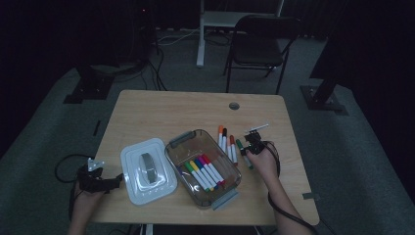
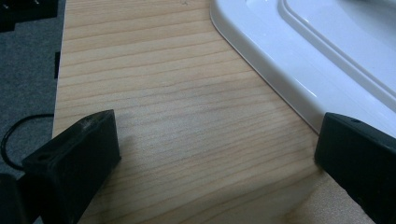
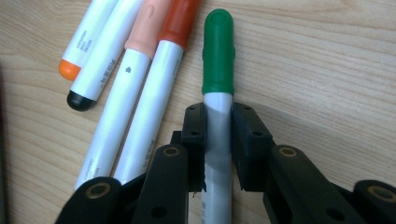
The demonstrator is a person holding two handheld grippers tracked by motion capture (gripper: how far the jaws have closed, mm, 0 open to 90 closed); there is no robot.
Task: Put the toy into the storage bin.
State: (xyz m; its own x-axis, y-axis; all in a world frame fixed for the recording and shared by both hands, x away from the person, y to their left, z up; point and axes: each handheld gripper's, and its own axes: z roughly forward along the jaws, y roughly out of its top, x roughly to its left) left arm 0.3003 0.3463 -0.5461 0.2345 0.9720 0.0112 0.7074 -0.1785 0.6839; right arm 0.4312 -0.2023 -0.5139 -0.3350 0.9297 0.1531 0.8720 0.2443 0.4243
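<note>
On my table (image 1: 147,110) the lid (image 1: 148,170) lies left of the open box (image 1: 203,168), touching it. Several markers (image 1: 203,172) lie side by side in the box. Right of the box, four more markers (image 1: 227,142) lie on the tabletop, with a fifth marker (image 1: 243,151) just right of them.

Taking the grey bin (image 1: 203,166) as landmark: beyond it, the wooden table (image 1: 161,110) lies bare up to its far edge, wide room for a hand. Just left of the bin the white lid (image 1: 148,171) blocks the way, with a bare strip left of that. Right of the bin, loose markers (image 1: 226,143) crowd the gap; further right the tabletop is free.
</note>
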